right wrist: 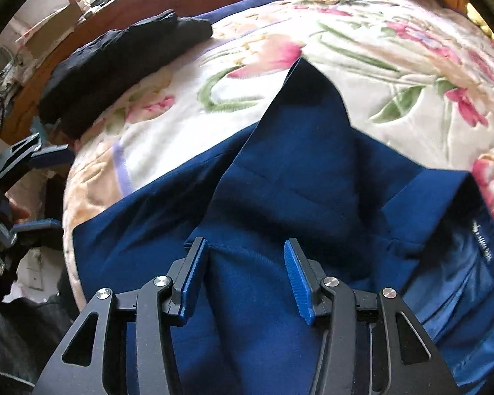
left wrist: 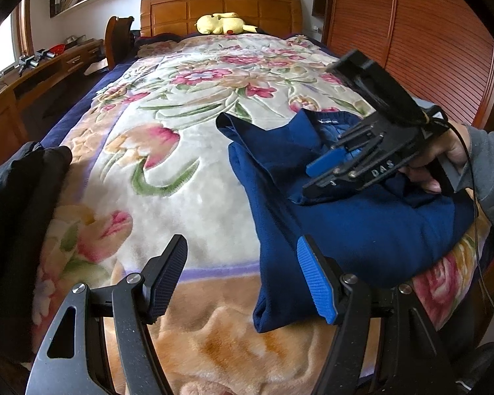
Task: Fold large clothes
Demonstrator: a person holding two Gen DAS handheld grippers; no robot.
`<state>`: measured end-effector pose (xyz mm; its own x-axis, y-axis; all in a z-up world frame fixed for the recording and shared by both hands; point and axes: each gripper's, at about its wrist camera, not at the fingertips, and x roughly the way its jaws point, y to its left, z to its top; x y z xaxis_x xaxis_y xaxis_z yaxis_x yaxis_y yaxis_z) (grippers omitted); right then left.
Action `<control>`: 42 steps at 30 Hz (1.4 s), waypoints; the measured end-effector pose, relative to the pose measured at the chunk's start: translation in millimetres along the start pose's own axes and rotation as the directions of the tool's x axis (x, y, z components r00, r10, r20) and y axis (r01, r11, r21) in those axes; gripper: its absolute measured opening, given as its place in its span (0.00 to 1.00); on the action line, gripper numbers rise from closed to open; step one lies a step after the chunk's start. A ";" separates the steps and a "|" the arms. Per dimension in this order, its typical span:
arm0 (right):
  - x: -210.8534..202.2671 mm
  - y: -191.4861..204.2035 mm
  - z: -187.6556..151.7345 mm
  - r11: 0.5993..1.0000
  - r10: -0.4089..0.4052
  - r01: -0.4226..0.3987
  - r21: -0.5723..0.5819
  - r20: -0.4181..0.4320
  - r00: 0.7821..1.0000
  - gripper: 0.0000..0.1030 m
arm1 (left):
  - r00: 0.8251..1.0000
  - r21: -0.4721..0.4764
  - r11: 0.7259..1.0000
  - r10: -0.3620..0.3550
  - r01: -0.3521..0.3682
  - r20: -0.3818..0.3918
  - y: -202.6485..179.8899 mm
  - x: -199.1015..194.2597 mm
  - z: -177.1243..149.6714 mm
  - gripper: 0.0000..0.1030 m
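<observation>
A navy blue garment (left wrist: 352,217) lies partly folded on the floral blanket (left wrist: 187,151) at the bed's near right. One narrow flap of it points toward the headboard, and a lighter blue lining with a label (right wrist: 477,230) shows at its right. My left gripper (left wrist: 243,273) is open and empty, low over the blanket at the garment's left edge. My right gripper (right wrist: 243,273) is open just above the garment (right wrist: 280,171), its fingers straddling a raised fold. It also shows in the left wrist view (left wrist: 332,164), held over the garment.
A black garment (left wrist: 19,217) lies bunched at the bed's near left edge, also in the right wrist view (right wrist: 115,65). A yellow plush toy (left wrist: 224,23) sits by the wooden headboard (left wrist: 220,6). A wooden desk (left wrist: 39,72) runs along the left; slatted wardrobe doors (left wrist: 428,42) stand on the right.
</observation>
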<state>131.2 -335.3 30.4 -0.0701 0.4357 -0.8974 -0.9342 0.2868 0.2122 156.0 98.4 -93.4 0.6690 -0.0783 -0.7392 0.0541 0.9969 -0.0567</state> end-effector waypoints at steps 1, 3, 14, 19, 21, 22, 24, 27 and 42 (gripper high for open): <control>3.4 2.5 -2.0 1.000 0.009 -0.009 -0.009 -0.010 1.000 0.44 | 1.000 -0.001 1.000 0.001 -0.001 -0.001 0.9 0.5 0.0 0.68; -0.6 6.0 -6.3 1.000 0.019 -0.019 -0.022 -0.014 1.000 0.43 | 1.000 -0.004 1.000 0.001 -0.001 -0.002 2.2 0.6 -0.4 0.68; -24.7 35.5 -3.2 0.993 -0.082 0.093 -0.070 0.150 0.985 0.05 | 1.000 0.011 1.000 -0.014 0.014 -0.006 -5.0 1.0 -0.5 0.68; -61.1 6.4 7.9 0.970 -0.241 0.236 0.048 0.270 0.932 0.05 | 1.000 0.016 1.000 -0.019 0.019 -0.002 -8.0 -0.3 1.5 0.68; -72.2 -9.8 14.7 0.937 -0.349 0.332 0.110 0.294 0.890 0.05 | 1.000 0.019 1.000 -0.020 0.020 -0.002 -9.9 -0.2 2.4 0.68; -76.7 -17.9 17.3 0.910 -0.415 0.388 0.149 0.301 0.858 0.05 | 1.000 0.020 1.000 -0.020 0.020 -0.002 -10.7 -0.4 2.8 0.68; -80.5 -30.4 17.9 0.872 -0.486 0.439 0.215 0.291 0.824 0.06 | 1.000 0.020 1.000 -0.021 0.021 0.000 -12.0 -0.8 3.2 0.68; -82.9 -34.0 12.2 0.852 -0.520 0.457 0.256 0.300 0.800 0.18 | 1.000 0.022 1.000 -0.022 0.022 0.002 -13.3 -1.4 3.7 0.68; -78.6 -62.1 -79.6 0.882 -0.434 0.386 0.269 0.146 0.889 0.40 | 0.998 0.056 0.996 -0.066 0.066 -0.010 -37.3 12.8 13.8 0.68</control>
<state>166.9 -455.4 57.0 0.3939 0.3874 -0.8335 -0.7574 0.6506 -0.0555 172.8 60.2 -91.4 0.6567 -0.1436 -0.7403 0.1393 0.9879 -0.0680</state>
